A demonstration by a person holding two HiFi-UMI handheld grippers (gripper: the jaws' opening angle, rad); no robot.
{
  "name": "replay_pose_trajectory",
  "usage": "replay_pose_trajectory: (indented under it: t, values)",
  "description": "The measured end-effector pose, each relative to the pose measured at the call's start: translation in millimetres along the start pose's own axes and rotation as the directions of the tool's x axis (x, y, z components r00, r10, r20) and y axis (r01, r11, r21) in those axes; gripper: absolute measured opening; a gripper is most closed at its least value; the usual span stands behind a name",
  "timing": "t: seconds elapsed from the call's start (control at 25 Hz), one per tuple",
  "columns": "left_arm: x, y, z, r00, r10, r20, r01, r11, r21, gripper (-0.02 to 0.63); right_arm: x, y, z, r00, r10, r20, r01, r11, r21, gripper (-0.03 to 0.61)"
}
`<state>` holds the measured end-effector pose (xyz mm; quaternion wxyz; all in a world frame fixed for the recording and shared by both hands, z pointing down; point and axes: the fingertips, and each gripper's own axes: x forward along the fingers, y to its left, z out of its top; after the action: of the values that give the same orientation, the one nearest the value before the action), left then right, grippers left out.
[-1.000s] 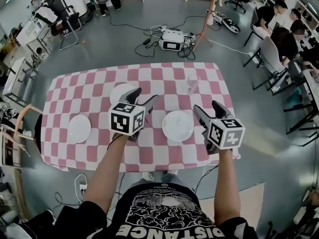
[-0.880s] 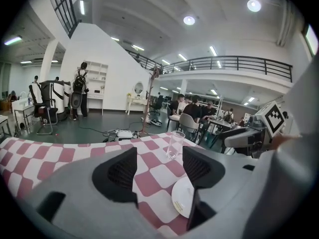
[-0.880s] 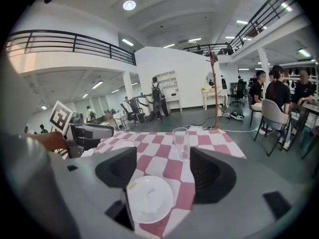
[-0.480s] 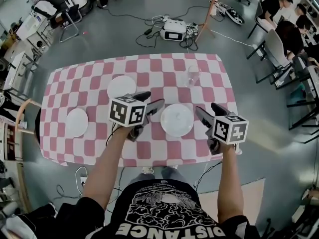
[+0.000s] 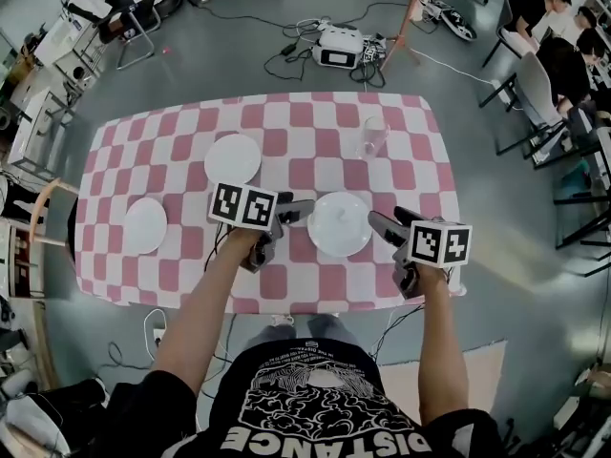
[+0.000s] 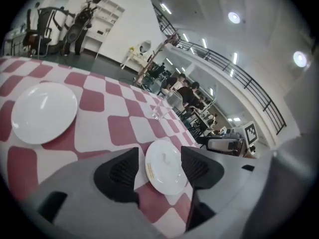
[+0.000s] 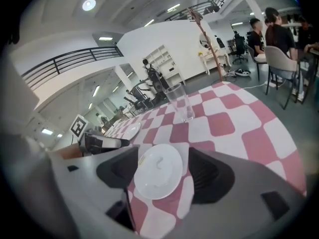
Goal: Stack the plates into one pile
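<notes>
The head view is taking in the whole checked table (image 5: 286,299) and all three plates lying apart on it. The middle plate (image 5: 340,224) is sitting between the two grippers. The far plate (image 5: 233,158) is lying beyond it and to its left, and the left plate (image 5: 145,225) is lying well off to its left. Only the head view is showing that third plate.

The left gripper (image 5: 298,210) is hovering just left of the middle plate. Its jaws are standing wide apart and closing, and its own view is framing the middle plate in the gap, with neither pad pressing on it. The right gripper (image 5: 385,219) is hovering just right of the same plate. Its jaws are also gaping wide around the sight of it and are gripping nothing.

Both gripper views are showing a small yellowish label on the middle plate's rim, too small to read, which the head view is missing. The glass (image 5: 370,139) is standing beyond the middle plate.

The head view is showing "DISTANCE" in white on the person's black shirt (image 5: 315,408). Each gripper's cube is showing black-and-white square markers.
</notes>
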<state>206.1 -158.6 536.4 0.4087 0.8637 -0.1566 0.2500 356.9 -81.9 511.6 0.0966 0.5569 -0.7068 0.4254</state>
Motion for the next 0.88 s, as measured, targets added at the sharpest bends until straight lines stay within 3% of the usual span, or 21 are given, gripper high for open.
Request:
replay_pose_trajectory:
  t: [0.12, 0.36, 0.68, 0.88]
  values:
    - [8, 3, -10, 0.999, -0.031, -0.023, 0.029, 0.996, -0.083, 0.277, 7, -4, -13, 0.999, 0.030, -0.044, -0.029, 0.999, 0.028, 0.318]
    - [23, 7, -29, 0.994, -0.072, -0.079, 0.057, 0.982, -0.179, 0.290, 19, -13, -34, 0.987, 0.104, -0.119, -0.091, 0.990, 0.107, 0.305]
    - [35, 13, -52, 0.987, -0.064, -0.147, 0.032, 0.977, -0.210, 0.290, 29, -25, -60, 0.961, 0.191, -0.202, -0.151, 0.968, 0.200, 0.307]
    - [37, 14, -54, 0.987, -0.058, -0.147, 0.023, 0.972, -0.233, 0.281, 35, -26, -63, 0.948, 0.238, -0.209, -0.184, 0.951, 0.250, 0.298]
